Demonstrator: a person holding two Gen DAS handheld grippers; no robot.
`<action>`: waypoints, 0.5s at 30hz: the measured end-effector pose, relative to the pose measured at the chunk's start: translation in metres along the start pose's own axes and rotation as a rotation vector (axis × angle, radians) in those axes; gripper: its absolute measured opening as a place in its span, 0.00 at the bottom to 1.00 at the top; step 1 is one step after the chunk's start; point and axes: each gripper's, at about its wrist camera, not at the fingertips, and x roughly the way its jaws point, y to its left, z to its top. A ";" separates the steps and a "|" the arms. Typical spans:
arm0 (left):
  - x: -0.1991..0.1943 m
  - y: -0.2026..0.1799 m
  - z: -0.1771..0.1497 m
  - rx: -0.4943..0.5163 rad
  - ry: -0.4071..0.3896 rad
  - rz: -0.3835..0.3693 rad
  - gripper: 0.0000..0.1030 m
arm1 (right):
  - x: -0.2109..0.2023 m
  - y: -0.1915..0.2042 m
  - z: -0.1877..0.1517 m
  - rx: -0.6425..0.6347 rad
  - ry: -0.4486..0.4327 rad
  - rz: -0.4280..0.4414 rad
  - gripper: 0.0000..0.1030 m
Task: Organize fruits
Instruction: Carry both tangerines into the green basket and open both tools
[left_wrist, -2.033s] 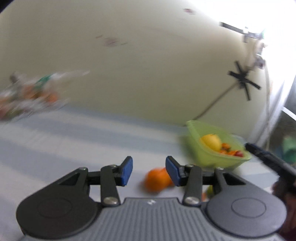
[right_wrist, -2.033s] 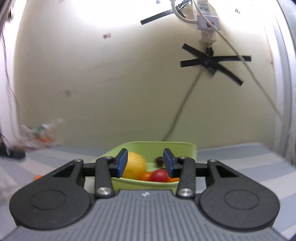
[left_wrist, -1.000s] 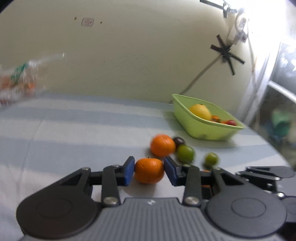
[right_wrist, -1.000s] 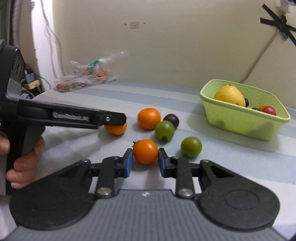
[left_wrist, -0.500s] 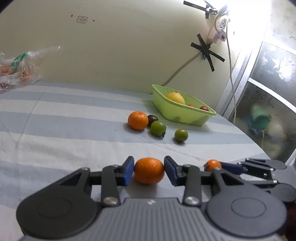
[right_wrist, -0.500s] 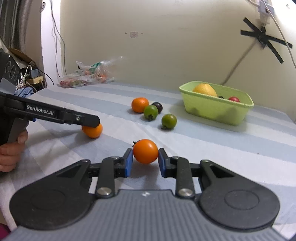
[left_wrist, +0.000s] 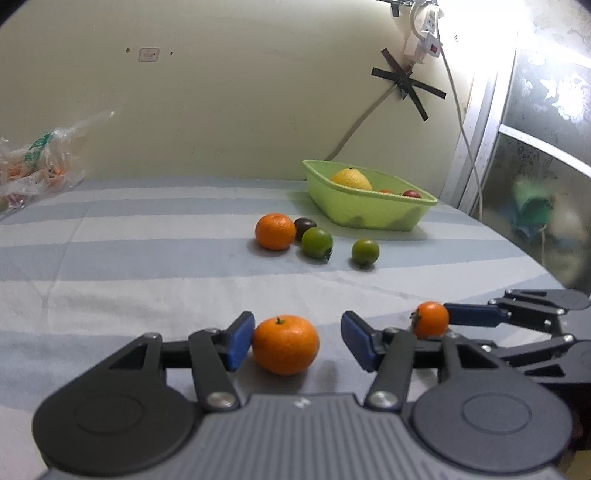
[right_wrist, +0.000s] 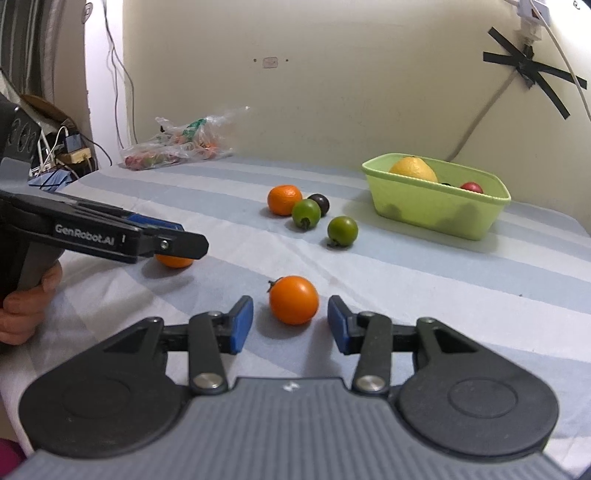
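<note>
Fruits lie on the striped tabletop: a tangerine between the opening left claw, touching one pad; an orange tomato loose between the opening right claw.

Ahead of the tools, a pale yellow wall rises behind the blue-and-white striped cloth. On the right, a frosted window gives bright light; black tape holds a cable.

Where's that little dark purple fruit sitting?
In the right wrist view, the dark purple fruit sits mid-table on the striped cloth, tucked behind a green fruit, beside an orange.
</note>
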 end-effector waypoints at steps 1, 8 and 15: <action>-0.001 0.001 -0.003 -0.012 0.006 -0.002 0.47 | 0.000 0.000 0.000 -0.002 0.003 0.003 0.44; 0.006 0.001 0.010 -0.053 0.020 -0.026 0.35 | 0.003 -0.010 0.005 0.010 -0.009 0.020 0.30; 0.055 -0.038 0.089 -0.008 -0.043 -0.138 0.36 | 0.000 -0.059 0.037 0.076 -0.160 -0.066 0.30</action>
